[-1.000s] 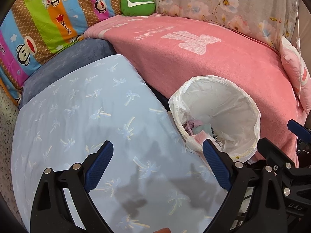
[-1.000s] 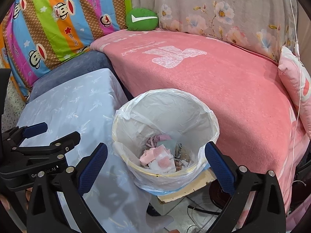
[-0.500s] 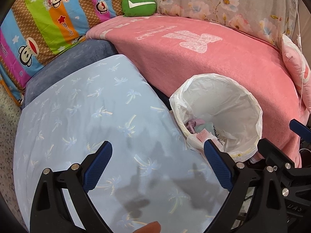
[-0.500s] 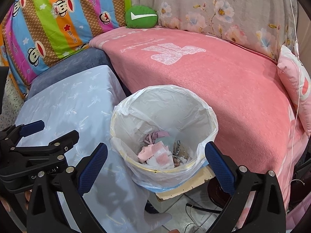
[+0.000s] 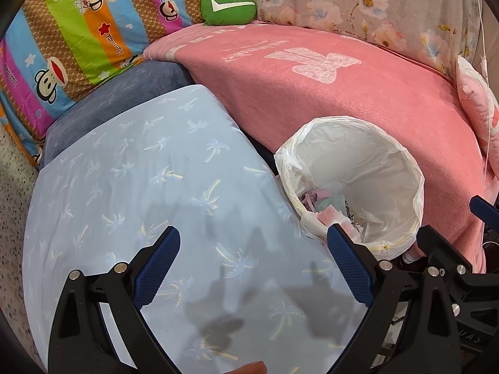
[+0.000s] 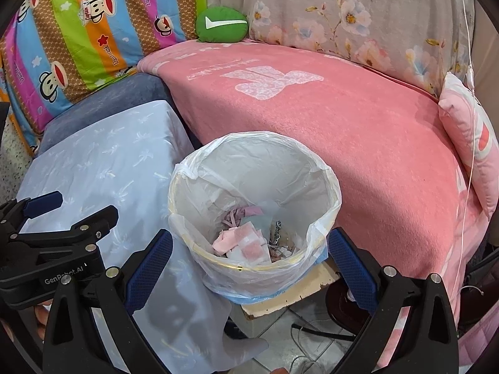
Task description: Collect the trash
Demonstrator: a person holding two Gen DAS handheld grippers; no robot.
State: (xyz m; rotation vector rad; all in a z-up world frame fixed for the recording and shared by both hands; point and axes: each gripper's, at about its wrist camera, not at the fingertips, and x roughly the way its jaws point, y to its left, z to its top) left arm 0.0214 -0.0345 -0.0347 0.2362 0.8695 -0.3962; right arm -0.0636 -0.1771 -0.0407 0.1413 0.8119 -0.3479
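A pink fleece blanket [image 5: 312, 99] covers a sofa, with a striped cartoon-monkey cushion [image 5: 71, 34] and a small green cushion [image 5: 228, 7] at the back.

From my left wrist camera: my left gripper [image 5: 253, 265] hangs tilted down over a low seat draped in a pale blue cloth [image 5: 140, 187] printed with palm trees. Its two blue, ridged fingertips [image 5: 157, 268] stand wide apart and hold nothing; their shadows fall on the cloth. At the right, the trash bin [image 5: 352, 184] stands between the seat and the sofa, lined with a thin, crinkled white plastic bag. Pink and pale scraps [image 5: 327, 208] lie at its bottom. Part of my right gripper shows at the right edge.

From my right wrist camera: my right gripper [image 6: 249, 265] hovers above the near rim of the round trash bin [image 6: 254, 205], fingers spread wide on either side of it, gripping nothing. Inside lie soft pink, white and mint paper scraps [image 6: 246, 240]. My left gripper's black frame [image 6: 56, 233] sits at the left, over the blue cloth [image 6: 103, 162]. Tiled floor [image 6: 299, 342] and cables show below.
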